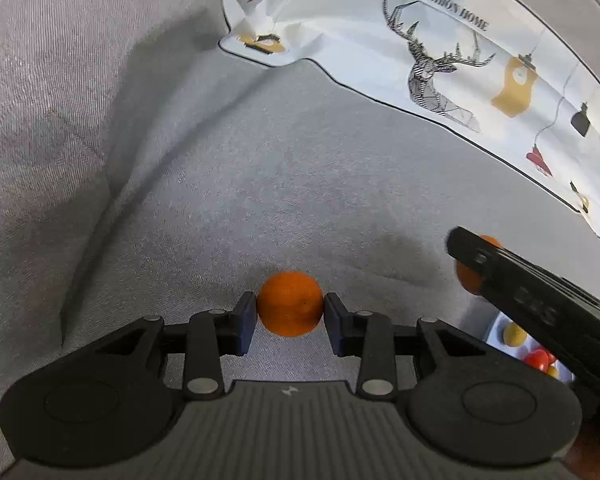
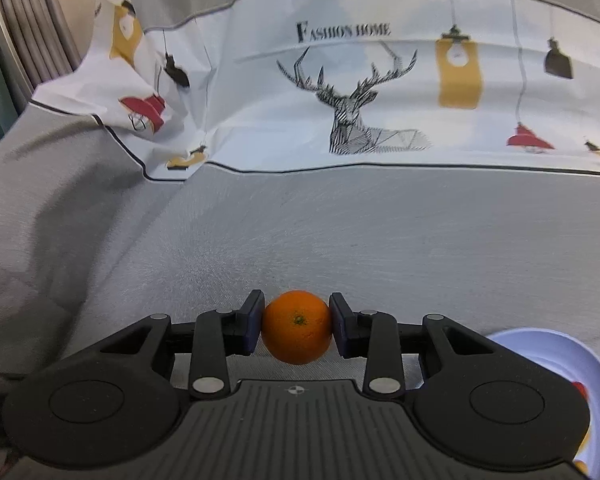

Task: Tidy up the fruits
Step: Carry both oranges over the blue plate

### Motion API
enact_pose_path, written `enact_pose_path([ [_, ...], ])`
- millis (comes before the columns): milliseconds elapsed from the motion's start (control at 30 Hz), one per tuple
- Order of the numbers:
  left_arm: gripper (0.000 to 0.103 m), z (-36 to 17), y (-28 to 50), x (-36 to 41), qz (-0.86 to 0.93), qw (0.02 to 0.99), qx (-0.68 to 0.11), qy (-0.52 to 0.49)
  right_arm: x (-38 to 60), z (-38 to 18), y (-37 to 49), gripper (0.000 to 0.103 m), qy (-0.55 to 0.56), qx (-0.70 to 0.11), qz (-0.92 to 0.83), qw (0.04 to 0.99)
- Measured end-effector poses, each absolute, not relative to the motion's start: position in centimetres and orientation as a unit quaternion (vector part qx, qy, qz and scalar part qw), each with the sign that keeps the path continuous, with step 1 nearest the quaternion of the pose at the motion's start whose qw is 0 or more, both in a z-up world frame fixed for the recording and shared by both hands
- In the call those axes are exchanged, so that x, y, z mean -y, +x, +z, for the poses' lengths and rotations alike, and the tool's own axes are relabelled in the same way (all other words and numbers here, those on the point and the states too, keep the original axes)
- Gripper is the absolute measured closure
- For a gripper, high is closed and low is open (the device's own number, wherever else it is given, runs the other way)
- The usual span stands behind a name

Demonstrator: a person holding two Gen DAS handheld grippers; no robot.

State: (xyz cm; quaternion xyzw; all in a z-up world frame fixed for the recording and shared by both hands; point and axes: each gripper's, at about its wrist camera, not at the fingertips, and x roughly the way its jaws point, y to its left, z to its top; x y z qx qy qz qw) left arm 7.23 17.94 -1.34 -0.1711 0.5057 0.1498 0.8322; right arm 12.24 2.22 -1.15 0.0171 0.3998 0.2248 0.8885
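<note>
The desk [image 2: 380,232] wears a grey woven cloth, matt with a fine twill grain, and over its far part lies a smoother white printed cloth [image 2: 380,92], creased at one corner. Both grippers, left [image 1: 290,312] and right [image 2: 297,326], are matt black plastic with ribbed grey tops and dull metal pivot pins, their fingers [image 2: 254,326] faced in dark blue pads. Each orange [image 1: 290,304] [image 2: 297,326] has pebbled, faintly shiny peel, and the white plate [image 2: 572,356] looks smooth and glossy.
</note>
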Motion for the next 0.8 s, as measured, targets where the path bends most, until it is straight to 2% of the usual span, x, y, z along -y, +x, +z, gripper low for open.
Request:
enact_pose_path([
  [333, 0.063, 2.0, 5.1, -15.6, 0.131, 0.864, -0.471, -0.123, 3.2, 4.2, 6.4, 0.066, -0.013, -0.352, 0.24, 0.905],
  [500, 0.063, 4.8, 3.6, -11.8, 0.084, 0.888, -0.446, -0.082, 7.8, 3.8, 3.9, 0.066, 0.01, -0.358, 0.218, 0.908],
  [567, 0.063, 4.7, 3.1, -9.9, 0.063, 0.891, -0.442, -0.081, 8.9, 3.2, 3.9, 0.066, 0.023, -0.371, 0.207, 0.905],
  [733, 0.064, 1.5, 2.9, -7.1, 0.036, 0.878, -0.473, -0.062, 10.3, 2.0, 4.2, 0.066, -0.041, -0.362, 0.179, 0.914],
  [800, 0.063, 1.6, 3.6, -7.1, 0.039, 0.884, -0.464, -0.051, 11.6, 1.9, 4.9, 0.066, -0.036, -0.364, 0.167, 0.916],
])
